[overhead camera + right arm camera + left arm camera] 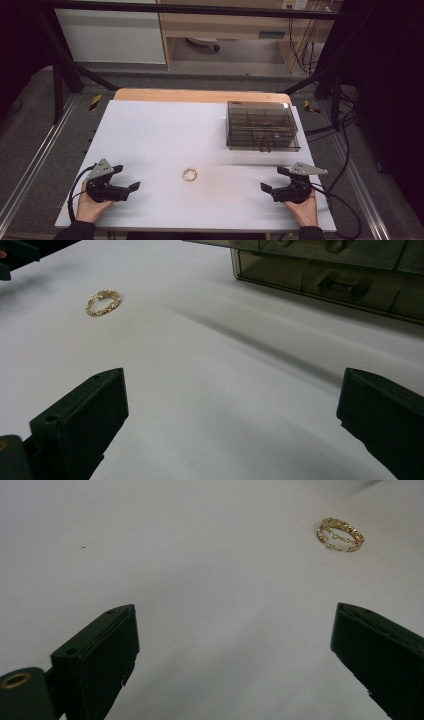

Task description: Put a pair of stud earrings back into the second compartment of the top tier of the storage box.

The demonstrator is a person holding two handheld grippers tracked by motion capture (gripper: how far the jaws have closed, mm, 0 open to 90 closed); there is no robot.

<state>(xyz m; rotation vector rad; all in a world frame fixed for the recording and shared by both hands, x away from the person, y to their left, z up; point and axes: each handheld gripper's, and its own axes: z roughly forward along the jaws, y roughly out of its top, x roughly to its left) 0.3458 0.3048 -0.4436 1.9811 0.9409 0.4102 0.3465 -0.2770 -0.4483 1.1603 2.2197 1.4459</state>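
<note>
One gold bracelet [189, 174] is seen lying coiled on the white table [150, 135], near the front edge and midway between two hand-held grippers. The left gripper [128, 178] is held at the near left with its jaws spread wide and nothing between them; the right gripper [274, 179] is held at the near right, likewise released and empty. Both are well apart from the bracelet. One smoky, compartmented box [262, 126] stands at the far right, closed.
</note>
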